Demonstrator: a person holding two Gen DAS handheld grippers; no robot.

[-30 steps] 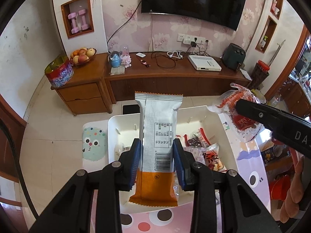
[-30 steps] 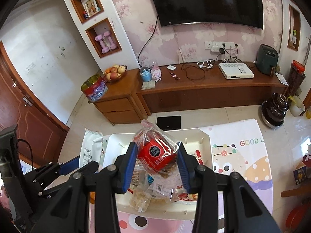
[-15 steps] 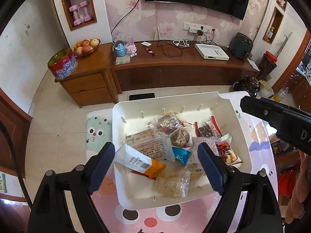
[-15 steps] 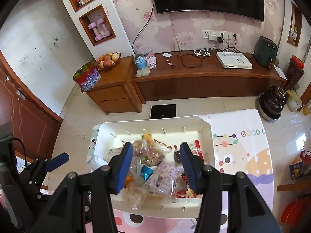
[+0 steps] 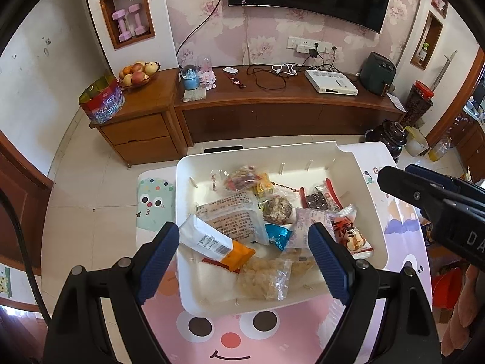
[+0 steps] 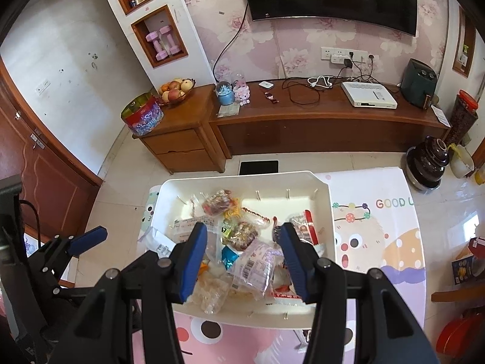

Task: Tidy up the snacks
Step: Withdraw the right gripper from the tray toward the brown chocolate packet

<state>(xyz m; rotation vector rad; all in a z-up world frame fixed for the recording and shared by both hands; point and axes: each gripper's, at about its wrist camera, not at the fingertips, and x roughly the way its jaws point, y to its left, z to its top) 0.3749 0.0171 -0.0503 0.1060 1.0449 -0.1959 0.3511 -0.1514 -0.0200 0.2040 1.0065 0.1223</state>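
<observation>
Snacks once gripped now lie in the white bin (image 5: 368, 200) beneath both open, empty tongs, left (image 5: 244, 262) and right (image 6: 244, 257).

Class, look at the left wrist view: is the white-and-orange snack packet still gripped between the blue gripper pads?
No: the white-and-orange snack packet lies inside the white plastic bin, and the left gripper stands open and empty.

Low in the frame, the left gripper (image 5: 244, 262) hangs over a white plastic bin (image 5: 368, 209) with its two blue pads wide apart and nothing between them. The bin sits on a pink cartoon-face table cover (image 5: 230, 338). Inside lie many snack packs. A long white and orange wrapper (image 5: 216, 245) lies at the bin's left. A clear bag of pale puffs (image 5: 263, 277) lies near the bottom. The black right gripper (image 5: 430, 195) pokes in from the right edge.
</observation>
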